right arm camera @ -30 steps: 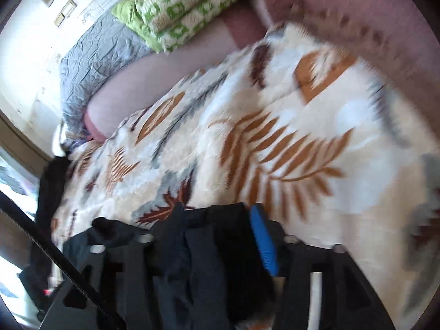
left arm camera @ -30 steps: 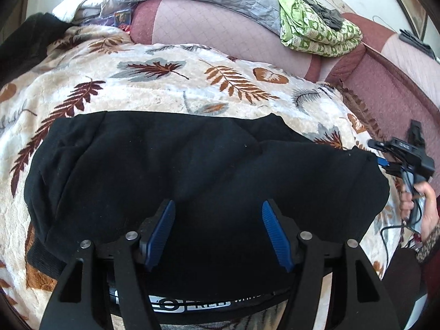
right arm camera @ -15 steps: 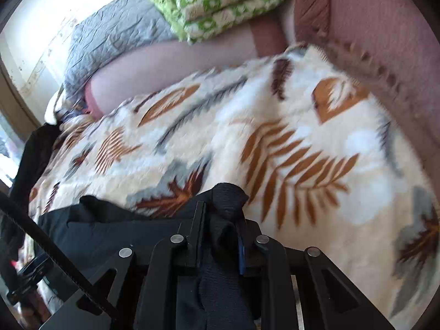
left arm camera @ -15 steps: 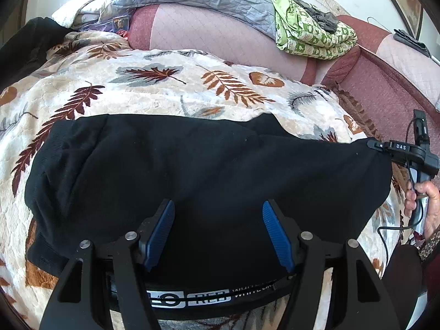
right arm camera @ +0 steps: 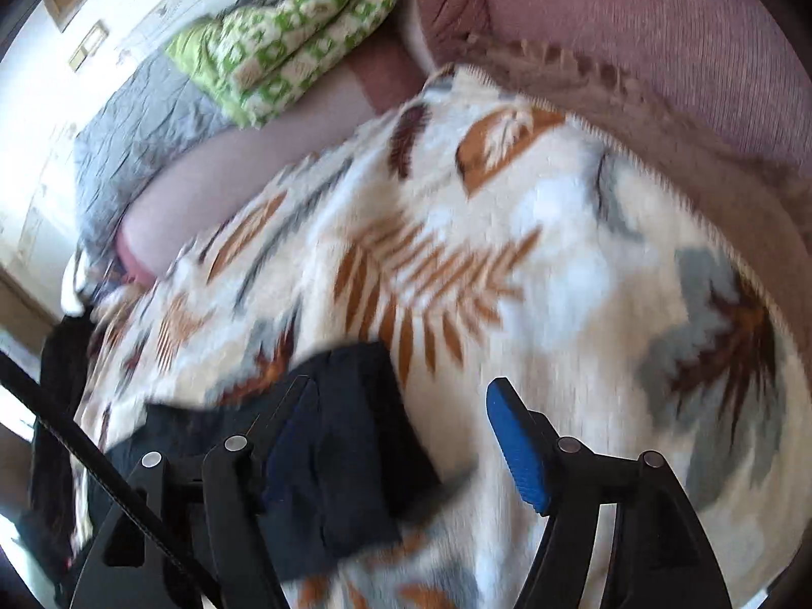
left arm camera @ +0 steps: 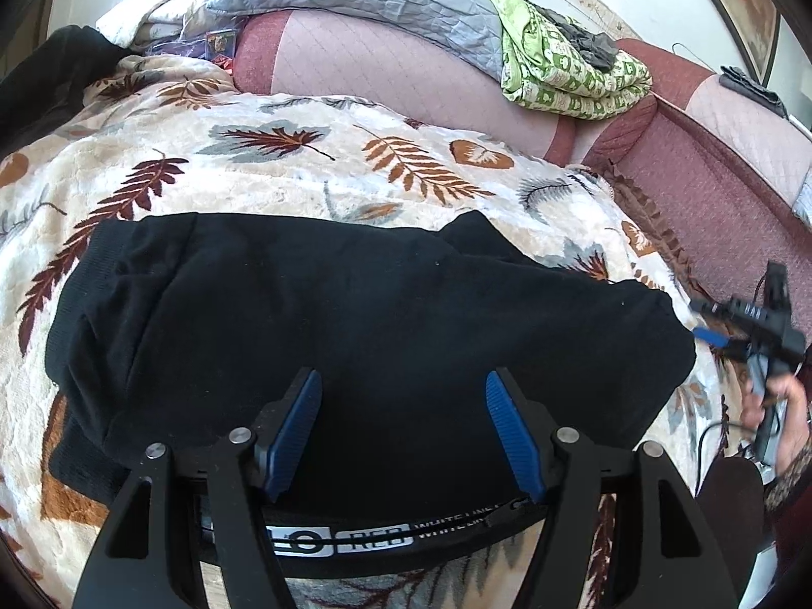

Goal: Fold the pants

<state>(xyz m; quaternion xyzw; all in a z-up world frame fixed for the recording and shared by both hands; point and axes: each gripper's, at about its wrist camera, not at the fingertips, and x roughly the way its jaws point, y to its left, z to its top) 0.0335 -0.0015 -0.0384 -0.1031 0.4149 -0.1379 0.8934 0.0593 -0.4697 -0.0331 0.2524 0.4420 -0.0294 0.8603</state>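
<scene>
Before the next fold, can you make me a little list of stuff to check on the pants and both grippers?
1. Left gripper open: ok, its jaws are spread wide above the pants.
2. Right gripper let go: ok, it is open, with the pants corner lying between its fingers.
3. Pants lying flat on the blanket: mostly ok, one bump sticks out at the far edge.
4. Waistband tucked in neatly: not ok, it pokes out near the left gripper.
5. Edges lined up at the right end: cannot tell, the right view is blurred.
</scene>
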